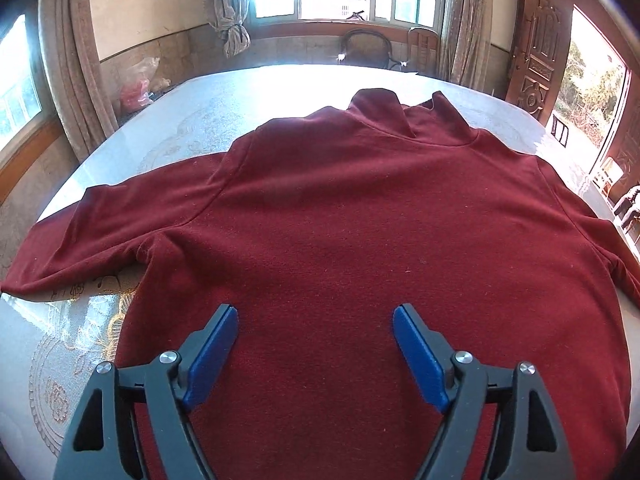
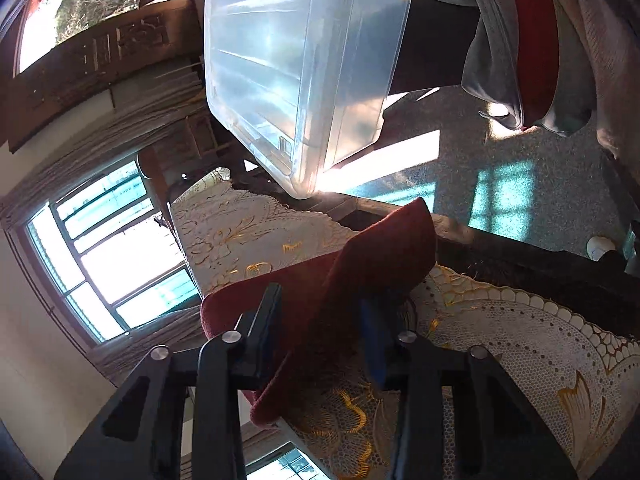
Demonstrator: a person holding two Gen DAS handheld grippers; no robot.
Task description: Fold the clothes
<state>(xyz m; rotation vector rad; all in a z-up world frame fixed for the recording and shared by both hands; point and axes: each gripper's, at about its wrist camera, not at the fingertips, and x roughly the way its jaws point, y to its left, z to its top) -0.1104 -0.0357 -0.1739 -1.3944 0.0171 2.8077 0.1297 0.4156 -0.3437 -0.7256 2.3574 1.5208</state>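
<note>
While the red top [image 1: 360,220] lies spread flat, folding begins at one sleeve.
Left gripper [image 1: 314,316] hovers wide and empty; right gripper [image 2: 320,304] pinches the sleeve cuff [image 2: 384,248] to carry it inward.

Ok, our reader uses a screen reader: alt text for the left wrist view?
A dark red top lies spread flat on a lace-covered table, collar away from the camera. The open left claw hovers over its lower part, windows beyond.

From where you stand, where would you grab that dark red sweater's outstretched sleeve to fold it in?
Probably the cuff end of the sleeve, coming from the table's outer left side. The sleeve lies flat, stretched away from the sweater body, so its end is a free edge. The left gripper hangs open over the lower body.
</note>
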